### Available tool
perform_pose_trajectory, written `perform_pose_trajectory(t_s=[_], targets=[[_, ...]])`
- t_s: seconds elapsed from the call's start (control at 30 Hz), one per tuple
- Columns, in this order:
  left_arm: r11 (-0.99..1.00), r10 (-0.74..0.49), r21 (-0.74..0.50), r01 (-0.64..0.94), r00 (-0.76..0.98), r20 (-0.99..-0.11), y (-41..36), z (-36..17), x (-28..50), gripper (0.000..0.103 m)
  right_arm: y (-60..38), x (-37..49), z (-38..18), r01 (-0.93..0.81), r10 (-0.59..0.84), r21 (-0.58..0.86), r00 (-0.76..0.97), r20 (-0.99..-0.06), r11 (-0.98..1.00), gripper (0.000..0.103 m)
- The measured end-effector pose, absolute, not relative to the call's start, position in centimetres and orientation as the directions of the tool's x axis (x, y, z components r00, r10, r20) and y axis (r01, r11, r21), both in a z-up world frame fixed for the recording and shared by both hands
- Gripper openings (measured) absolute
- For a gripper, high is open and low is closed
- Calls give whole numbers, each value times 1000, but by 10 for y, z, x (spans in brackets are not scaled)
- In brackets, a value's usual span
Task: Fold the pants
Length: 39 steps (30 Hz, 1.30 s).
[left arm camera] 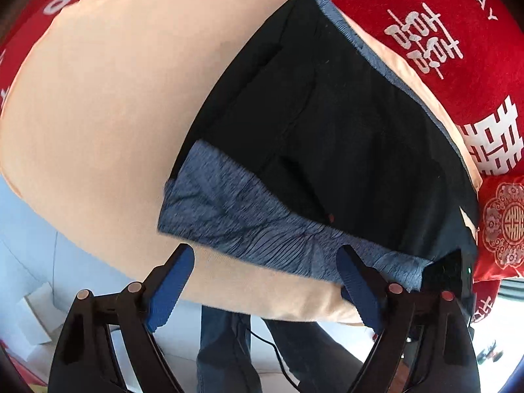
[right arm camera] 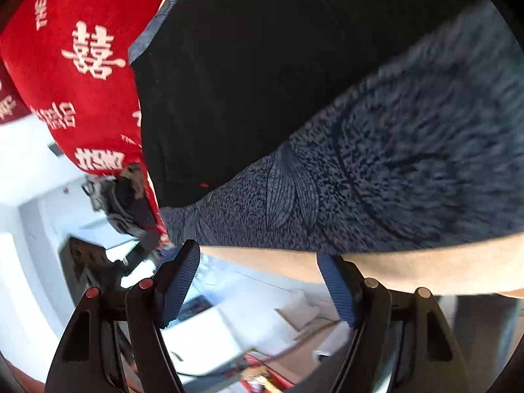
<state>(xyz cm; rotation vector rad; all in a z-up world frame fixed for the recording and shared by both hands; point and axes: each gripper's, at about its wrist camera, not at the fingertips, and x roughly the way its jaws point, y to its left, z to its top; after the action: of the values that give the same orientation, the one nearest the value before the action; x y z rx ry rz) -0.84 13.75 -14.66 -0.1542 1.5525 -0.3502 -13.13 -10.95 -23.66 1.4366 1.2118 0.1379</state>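
1. I am looking down through the left wrist camera at the pants [left arm camera: 327, 124], which are lying flat on a peach-coloured sheet [left arm camera: 98, 114]; whether a bed or a table is lying under it I cannot tell.
2. The pants are showing black outer cloth, with a grey-blue fleecy lining [left arm camera: 235, 219] turned out along the near edge and again as a thin strip along the far-right edge.
3. A red blanket [left arm camera: 458, 32] with white characters is lying beyond and to the right of the sheet, and a red cushion with a floral medallion [left arm camera: 501, 226] is sitting at the right edge, just beside the pants.
4. The left hand-held gripper [left arm camera: 265, 281] is hanging over the near edge of the sheet with its blue pads standing wide apart; one pad [left arm camera: 357, 288] is overlapping the lining in the picture, but I cannot tell whether it is touching, and nothing is gripped between the pads.
5. Below the sheet's edge I am seeing a person's legs in dark jeans [left arm camera: 222, 353] and a thin black cable.
6. The right wrist camera is sitting very close to the pants [right arm camera: 262, 82]; the lining [right arm camera: 409, 163] is filling much of the picture and is blurred.
7. The right hand-held gripper [right arm camera: 258, 278] is also standing wide apart just off the near edge of the lining, over the sheet's rim [right arm camera: 425, 268], holding nothing.
8. A dark black device [left arm camera: 448, 275] is showing at the pants' near-right corner; I cannot tell what it is.
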Motion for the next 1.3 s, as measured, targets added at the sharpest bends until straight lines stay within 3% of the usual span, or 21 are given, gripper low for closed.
perform_pose_trajectory(t_s=[0.07, 0.1, 0.13, 0.37, 0.4, 0.47, 0.5, 0.53, 0.6, 0.87, 1.2, 1.27, 1.3], targets=[[936, -334, -336, 102, -33, -942, 141, -150, -12, 90, -108, -125, -239, 568, 700, 804, 501, -509, 178, 54], [933, -348, -350, 88, -40, -937, 142, -153, -13, 90, -109, -121, -239, 562, 696, 809, 514, -502, 169, 26], [928, -363, -365, 73, -47, -931, 143, -155, -14, 90, -111, -116, -235, 556, 691, 815, 524, -498, 166, 15], [870, -493, -492, -31, -23, -870, 130, -156, 10, 90, -109, -104, -182, 435, 701, 861, 526, -482, 266, 14], [862, -507, -506, -40, -20, -862, 125, -159, 14, 86, -108, -103, -180, 425, 708, 863, 519, -479, 272, 14], [870, -492, -490, -54, -32, -870, 118, -168, 21, 64, -106, -100, -176, 411, 729, 860, 482, -486, 302, 19], [871, -491, -489, -53, -52, -870, 114, -174, 23, 31, -107, -103, -175, 413, 731, 854, 466, -498, 317, 20], [870, -493, -490, -51, -67, -868, 111, -178, 24, 26, -112, -107, -176, 417, 733, 849, 456, -505, 325, 32], [877, -480, -479, -35, -68, -874, 107, -180, 24, 26, -129, -122, -179, 452, 704, 827, 463, -538, 335, 55], [905, -412, -419, 75, -93, -907, 97, -175, 23, 26, -223, -231, -193, 630, 502, 748, 588, -634, 208, 55], [920, -358, -371, 123, -120, -926, 87, -185, 26, 26, -232, -258, -208, 580, 406, 814, 739, -537, 20, 55], [920, -363, -376, 112, -118, -924, 88, -187, 27, 26, -231, -257, -212, 551, 388, 834, 778, -494, -43, 49], [918, -368, -380, 110, -117, -923, 89, -186, 27, 26, -232, -255, -212, 538, 377, 841, 792, -480, -62, 27]])
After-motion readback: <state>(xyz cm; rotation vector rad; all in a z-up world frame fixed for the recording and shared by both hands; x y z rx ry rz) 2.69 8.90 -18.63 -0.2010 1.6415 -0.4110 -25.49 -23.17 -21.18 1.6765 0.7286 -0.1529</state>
